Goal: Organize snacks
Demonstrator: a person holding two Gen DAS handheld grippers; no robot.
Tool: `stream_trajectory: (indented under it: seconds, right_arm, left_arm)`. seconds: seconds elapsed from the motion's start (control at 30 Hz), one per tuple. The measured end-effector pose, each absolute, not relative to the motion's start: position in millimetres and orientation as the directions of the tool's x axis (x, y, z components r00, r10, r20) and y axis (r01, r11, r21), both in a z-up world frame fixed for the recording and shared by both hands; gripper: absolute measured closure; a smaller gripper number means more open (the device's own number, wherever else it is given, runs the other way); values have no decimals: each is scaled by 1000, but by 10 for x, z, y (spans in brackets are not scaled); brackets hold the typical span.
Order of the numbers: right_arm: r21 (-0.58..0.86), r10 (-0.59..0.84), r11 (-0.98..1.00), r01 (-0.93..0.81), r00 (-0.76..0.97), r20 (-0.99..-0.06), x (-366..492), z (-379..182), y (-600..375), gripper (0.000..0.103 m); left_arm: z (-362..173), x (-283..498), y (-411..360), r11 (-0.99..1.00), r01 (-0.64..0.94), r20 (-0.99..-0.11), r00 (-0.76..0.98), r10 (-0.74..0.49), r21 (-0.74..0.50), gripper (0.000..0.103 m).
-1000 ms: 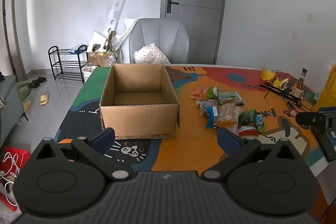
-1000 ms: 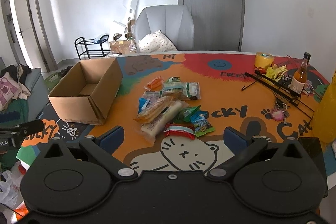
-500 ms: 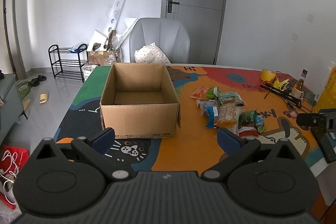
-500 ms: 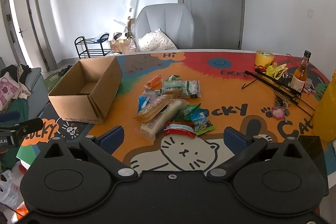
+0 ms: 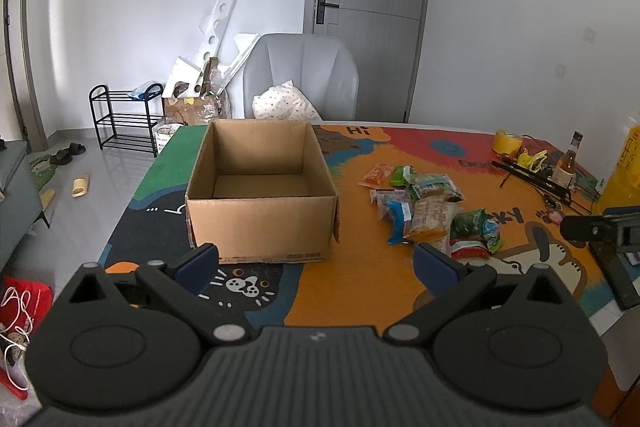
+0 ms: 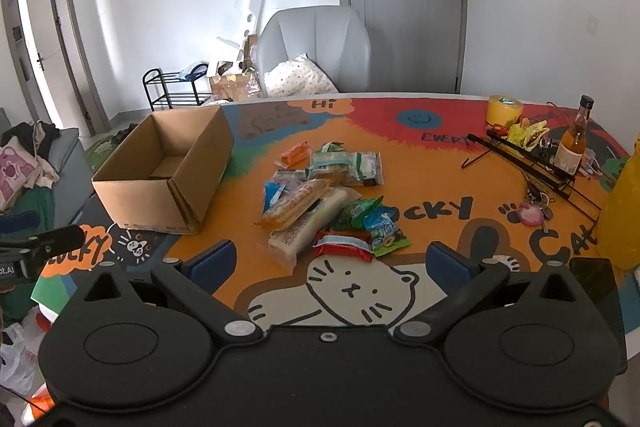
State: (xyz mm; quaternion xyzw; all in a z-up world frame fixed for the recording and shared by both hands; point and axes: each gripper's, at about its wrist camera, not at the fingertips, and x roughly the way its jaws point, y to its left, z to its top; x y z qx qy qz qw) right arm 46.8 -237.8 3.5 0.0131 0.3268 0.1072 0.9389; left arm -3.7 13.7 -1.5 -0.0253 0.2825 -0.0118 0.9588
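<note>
- One pile of snack packets lies on the cartoon table mat; the exact number I cannot tell.
- One open cardboard box stands left of the pile, apart, nothing inside.
- Left gripper and right gripper: both wide open, holding nothing.
- One bottle, one yellow tape roll.

Right tongs gaping, empty, above cartoon-cat table | snack packets heaped mid-table | open cardboard box to their left, apparently empty though its floor is partly hidden | amber bottle, yellow tape roll far right.
</note>
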Motion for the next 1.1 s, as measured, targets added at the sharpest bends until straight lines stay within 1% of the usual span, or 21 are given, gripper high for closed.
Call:
stream_trajectory:
  seconds: [0.23,0.37,0.53,0.77,0.97,1.1]
  right_arm:
    - [103,212,976,-190,756,-619,502,-11,-2403,0]
    - [98,206,978,-185,751,-627,544,-67,-2406,0]
    - [91,205,977,-191,749,-630,607,-155,-2437,0]
    - [78,202,977,-198,751,-629,728,-298,-2485,0]
    - [129,242,969,-209,726,-643,845,-465,-2595,0]
    - [146,267,963,-227,719,-641,904,-563,-2643,0]
  left_arm:
    - [-36,-42,113,998,25,-541,839,-54,-61,0]
    - [-73,-19,105,995,35,-542,837,-78,-89,0]
    - [-128,25,28,995,58,-536,839,-94,-84,0]
    - [-231,133,-29,995,47,-525,847,-88,-90,0]
    - [-356,252,-27,992,44,-528,843,-102,-121,0]
    - [-434,349,-72,986,62,-532,836,-136,-154,1]
